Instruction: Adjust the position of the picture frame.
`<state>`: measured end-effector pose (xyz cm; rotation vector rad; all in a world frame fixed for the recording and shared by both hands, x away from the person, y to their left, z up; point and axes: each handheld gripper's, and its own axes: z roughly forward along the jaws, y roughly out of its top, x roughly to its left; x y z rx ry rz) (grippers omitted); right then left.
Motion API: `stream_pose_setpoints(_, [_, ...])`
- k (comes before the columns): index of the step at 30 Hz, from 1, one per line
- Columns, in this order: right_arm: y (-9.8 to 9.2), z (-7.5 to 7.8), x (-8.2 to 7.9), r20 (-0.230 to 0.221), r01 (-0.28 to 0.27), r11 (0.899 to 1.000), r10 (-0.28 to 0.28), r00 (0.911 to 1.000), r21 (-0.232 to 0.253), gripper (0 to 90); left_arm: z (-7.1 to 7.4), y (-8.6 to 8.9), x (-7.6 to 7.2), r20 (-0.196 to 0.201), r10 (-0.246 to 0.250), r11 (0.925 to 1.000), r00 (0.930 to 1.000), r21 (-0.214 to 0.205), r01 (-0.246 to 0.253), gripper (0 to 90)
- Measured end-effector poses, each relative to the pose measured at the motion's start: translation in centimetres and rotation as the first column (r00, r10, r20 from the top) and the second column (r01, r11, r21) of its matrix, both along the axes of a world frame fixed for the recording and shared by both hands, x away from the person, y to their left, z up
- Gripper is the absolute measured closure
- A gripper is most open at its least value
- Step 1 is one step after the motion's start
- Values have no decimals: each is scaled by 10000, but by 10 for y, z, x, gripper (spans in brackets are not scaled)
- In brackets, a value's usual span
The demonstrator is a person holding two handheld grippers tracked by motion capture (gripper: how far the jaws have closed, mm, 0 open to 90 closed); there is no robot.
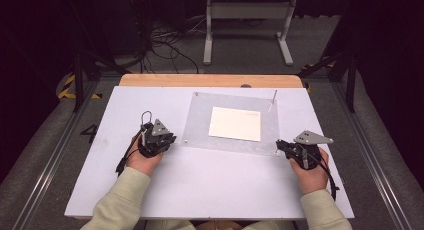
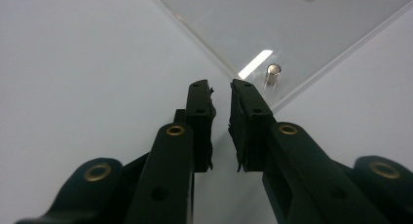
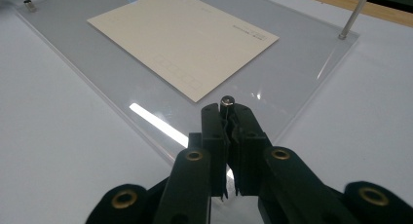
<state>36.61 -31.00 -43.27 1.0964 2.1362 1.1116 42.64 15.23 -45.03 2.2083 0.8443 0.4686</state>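
Sheet (image 1: pixel 235 123): one, on one clear plate (image 1: pixel 200 120)
Pins (image 3: pixel 227 102): four, at plate corners
Left gripper (image 2: pixel 221 93): jaws slightly apart
Right gripper (image 3: pixel 227 112): jaws pinching a pin

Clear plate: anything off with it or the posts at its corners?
One thing: the far right corner of the clear plate carries a long thin rod leaning askew, while the other corners have short studs. The cream card lies flat.
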Motion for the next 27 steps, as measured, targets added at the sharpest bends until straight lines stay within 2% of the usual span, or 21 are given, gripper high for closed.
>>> stream_pose_setpoints(1, [0,0,0,0,2,10000,-2,10000,4,849,0,0,0,0,0,10000,10000,0,0,770])
stream_pose_setpoints(4, [-1,-1,-1,59,-2,10000,1,10000,50,849,-1,-10,1,227,-395,9990,9990,-186,400,760])
stream_pose_setpoints(8, [-1,-2,-1,120,43,10000,-44,9999,87,849,1,-20,1,542,-929,9955,9942,-159,938,764])
stream_pose_setpoints(13, [-1,-3,-2,154,44,9999,-45,9999,115,848,-5,-25,6,570,-1111,9936,9922,-164,1121,776])
stream_pose_setpoints(14, [-1,-3,-2,155,54,9999,-56,9999,118,848,-7,-27,7,515,-1227,9917,9911,-331,1245,780])
stream_pose_setpoints(16, [-1,-3,-2,150,59,9999,-61,9999,116,848,-11,-30,8,330,-1375,9903,9900,-142,1380,793])
stream_pose_setpoints(17, [-1,-3,-2,149,62,9999,-63,9999,117,848,-11,-31,8,417,-1421,9896,9890,-184,1430,799])
stream_pose_setpoints(19, [0,-3,-2,145,61,9999,-63,9999,129,848,-11,-30,8,407,-1420,9897,9890,-114,1426,805])
stream_pose_setpoints(21, [0,-3,-1,125,77,9999,-79,9999,139,848,-10,-28,10,146,-1361,9901,9906,-340,1365,833])
stream_pose_setpoints(22, [0,-3,-1,125,77,9999,-79,9999,139,848,-10,-28,10,146,-1361,9901,9906,-340,1365,835])
stream_pose_setpoints(27, [-1,-2,-1,61,54,9999,-54,10000,136,848,-4,-28,0,-312,-1754,9843,9840,120,1758,834])
